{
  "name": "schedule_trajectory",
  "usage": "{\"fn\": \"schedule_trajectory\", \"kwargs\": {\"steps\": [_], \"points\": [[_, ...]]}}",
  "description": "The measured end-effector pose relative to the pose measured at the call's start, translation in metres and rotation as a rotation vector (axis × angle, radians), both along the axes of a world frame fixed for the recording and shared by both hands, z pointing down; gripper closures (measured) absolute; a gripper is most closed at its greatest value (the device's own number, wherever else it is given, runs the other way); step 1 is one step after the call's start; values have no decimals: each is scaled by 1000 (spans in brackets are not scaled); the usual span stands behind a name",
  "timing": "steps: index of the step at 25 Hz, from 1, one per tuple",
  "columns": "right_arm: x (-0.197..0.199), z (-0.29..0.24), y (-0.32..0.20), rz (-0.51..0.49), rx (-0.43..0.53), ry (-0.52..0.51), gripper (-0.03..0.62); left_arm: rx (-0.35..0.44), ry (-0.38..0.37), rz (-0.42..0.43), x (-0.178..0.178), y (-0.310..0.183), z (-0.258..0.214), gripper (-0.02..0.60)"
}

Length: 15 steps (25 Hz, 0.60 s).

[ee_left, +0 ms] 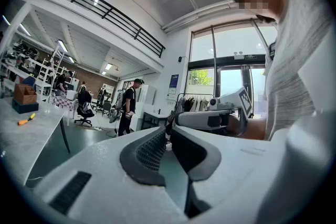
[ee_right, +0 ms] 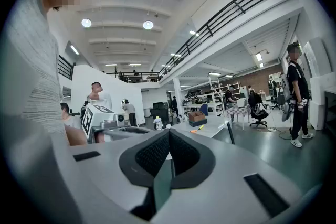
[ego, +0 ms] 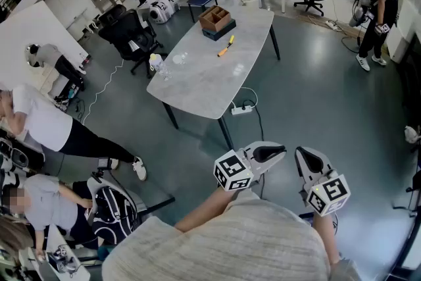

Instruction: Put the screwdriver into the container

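The left gripper and right gripper are clenched, empty. Walk to the counter; open one over the screwdriver.

Grey top, white L tool, R tool

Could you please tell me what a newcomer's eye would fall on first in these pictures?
The pale table on the open workshop floor stands out first, with an orange-and-yellow screwdriver lying on it and a brown open container at its far end. Close to the person's body, the left gripper and the right gripper are held side by side, both shut and empty, well short of the table.
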State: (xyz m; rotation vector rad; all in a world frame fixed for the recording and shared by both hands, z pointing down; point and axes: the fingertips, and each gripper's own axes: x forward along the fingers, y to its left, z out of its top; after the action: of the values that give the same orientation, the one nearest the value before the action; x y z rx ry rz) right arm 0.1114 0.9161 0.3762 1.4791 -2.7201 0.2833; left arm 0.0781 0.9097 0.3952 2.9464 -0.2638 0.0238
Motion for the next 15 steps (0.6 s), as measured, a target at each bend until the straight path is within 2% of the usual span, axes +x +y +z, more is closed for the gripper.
{"fn": "schedule_trajectory", "kwargs": {"steps": [15], "points": [[20,6,-5,31,-8,-8,583,5,-24,52,24,-4,5,535]]}}
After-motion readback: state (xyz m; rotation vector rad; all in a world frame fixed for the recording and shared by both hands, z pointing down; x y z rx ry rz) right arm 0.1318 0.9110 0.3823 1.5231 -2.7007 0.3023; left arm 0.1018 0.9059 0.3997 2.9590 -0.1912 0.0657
